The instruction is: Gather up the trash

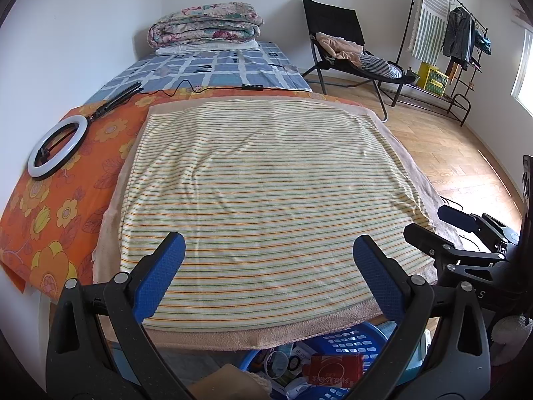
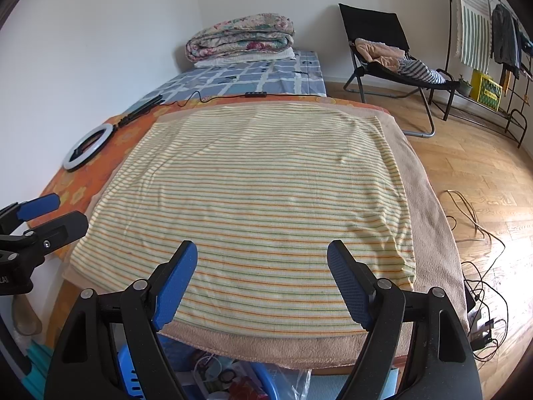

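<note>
Nearest, just below the front edge of the striped towel (image 1: 260, 180), sits the blue laundry basket (image 1: 349, 343), tucked under the bench so that swept-off rubbish can drop straight in. It holds the trash: 1 red packet (image 1: 334, 368), plus several pale wrappers and a clear ring-shaped piece too jumbled to count. In the right wrist view the same basket (image 2: 133, 371) shows with clear plastic film beside it.

Above the basket, at the towel's near edge, hover 2 tools. The left hand-held gripper (image 1: 268, 271) has its 2 blue pads spread wide with nothing between them; the right hand-held gripper (image 2: 261, 278) is likewise spread and empty. Both face forward over the towel, probably at rest between pickups. Each also shows in the other's view, at the towel's side edges.

The towel lies flat on 1 peach towel (image 2: 429, 220), which covers the bench; no trash is visible on top, so my judgement is that collecting is finished or nearly so.

Left of the towel, on the orange floral cloth (image 1: 56, 206), lies 1 ring light (image 1: 58, 146) with its stand folded, laid flat out of the way. Right of the towel, cables (image 2: 473, 223) trail across the wood floor.

Beyond the towel's far edge is the bed (image 1: 213, 70), carrying 1 folded quilt (image 1: 205, 23). Far right of it stand 1 folding chair (image 1: 336, 33) heaped with clothes and 1 clothes rack (image 1: 443, 33).
</note>
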